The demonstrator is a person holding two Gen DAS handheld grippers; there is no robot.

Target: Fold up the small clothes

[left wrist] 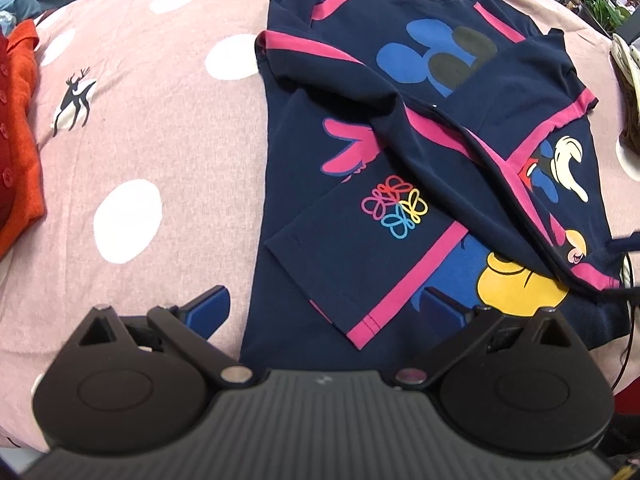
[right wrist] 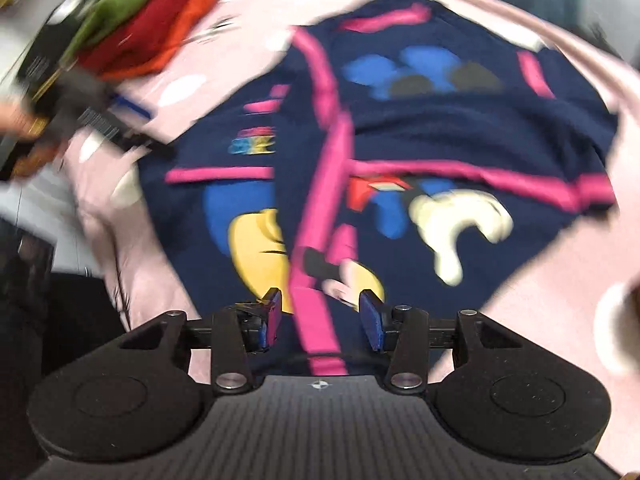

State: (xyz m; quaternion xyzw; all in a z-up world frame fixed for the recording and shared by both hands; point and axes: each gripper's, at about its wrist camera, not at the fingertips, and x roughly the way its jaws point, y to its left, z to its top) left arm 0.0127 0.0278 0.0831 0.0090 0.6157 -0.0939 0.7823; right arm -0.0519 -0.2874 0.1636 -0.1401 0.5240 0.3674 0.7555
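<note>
A navy long-sleeved shirt point(left wrist: 400, 160) with pink stripes and cartoon prints lies on the pink dotted sheet point(left wrist: 140, 120), both sleeves folded across its front. My left gripper point(left wrist: 326, 308) hovers over the shirt's near left edge, wide open and empty. In the blurred right wrist view the same shirt point(right wrist: 440, 128) fills the middle. My right gripper point(right wrist: 322, 314) is open just above it. A pink stripe point(right wrist: 316, 280) of the shirt runs between the blue pads, which stand apart from it. The left gripper point(right wrist: 100, 120) shows as a dark blur at that view's left edge.
A stack of orange and red clothes point(left wrist: 20, 120) lies at the sheet's left edge, with a green piece on top point(right wrist: 132, 20). A cream object point(left wrist: 628, 80) sits at the right edge. A black cable point(left wrist: 626, 320) hangs near the shirt's right corner.
</note>
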